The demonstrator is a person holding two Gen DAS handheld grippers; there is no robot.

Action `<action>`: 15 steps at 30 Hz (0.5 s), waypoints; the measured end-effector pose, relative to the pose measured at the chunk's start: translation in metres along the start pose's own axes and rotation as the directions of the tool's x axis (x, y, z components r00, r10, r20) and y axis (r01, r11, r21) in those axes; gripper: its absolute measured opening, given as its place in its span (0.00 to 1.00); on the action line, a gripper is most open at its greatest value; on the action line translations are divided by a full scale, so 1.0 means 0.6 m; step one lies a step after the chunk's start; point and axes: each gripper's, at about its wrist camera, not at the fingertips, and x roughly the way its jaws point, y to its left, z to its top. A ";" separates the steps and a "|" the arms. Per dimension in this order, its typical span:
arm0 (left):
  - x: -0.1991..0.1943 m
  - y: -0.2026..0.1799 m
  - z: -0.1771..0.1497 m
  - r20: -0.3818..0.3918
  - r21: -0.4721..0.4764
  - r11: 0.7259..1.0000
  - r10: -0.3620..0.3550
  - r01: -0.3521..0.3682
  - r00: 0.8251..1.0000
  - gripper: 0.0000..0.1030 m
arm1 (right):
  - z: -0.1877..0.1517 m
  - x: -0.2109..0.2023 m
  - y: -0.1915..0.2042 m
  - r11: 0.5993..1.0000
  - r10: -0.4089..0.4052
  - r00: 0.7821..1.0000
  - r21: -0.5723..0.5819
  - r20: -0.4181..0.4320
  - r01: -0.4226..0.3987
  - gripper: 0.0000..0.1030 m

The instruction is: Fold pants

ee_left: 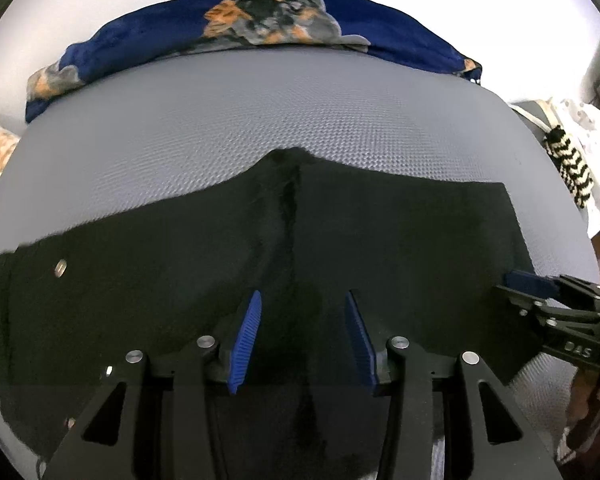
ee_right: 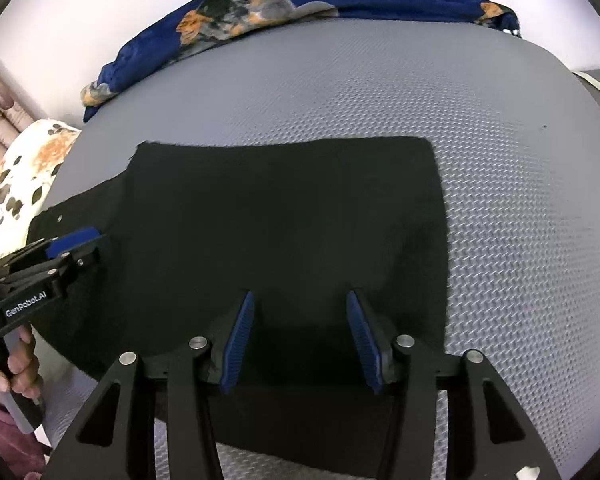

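Note:
Black pants (ee_left: 160, 260) lie spread flat on a grey textured mat (ee_left: 260, 112), with a metal button (ee_left: 61, 267) at their left end. My left gripper (ee_left: 303, 296) hovers over the middle of the pants, its blue pads apart and nothing pinched between them. In the right wrist view the pants (ee_right: 280, 208) fill the centre, and my right gripper (ee_right: 300, 296) stands open above their near part. The right gripper's fingers (ee_left: 532, 283) reach in at the pants' right edge. The left gripper's fingers (ee_right: 74, 240) show at the left, held by a hand (ee_right: 20, 364).
A blue blanket with orange and grey print (ee_left: 160, 28) lies bunched along the mat's far edge. A spotted pillow (ee_right: 28, 168) sits off the left side. A black-and-white striped item (ee_left: 572, 164) lies off the right side. Bare mat (ee_right: 520, 200) shows to the right of the pants.

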 end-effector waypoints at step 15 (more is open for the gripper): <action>-0.164 0.206 -0.153 0.146 -0.331 0.939 -0.047 0.094 0.988 0.52 | -0.004 0.035 0.131 0.983 0.133 0.989 -0.122 -0.071 -0.141 0.51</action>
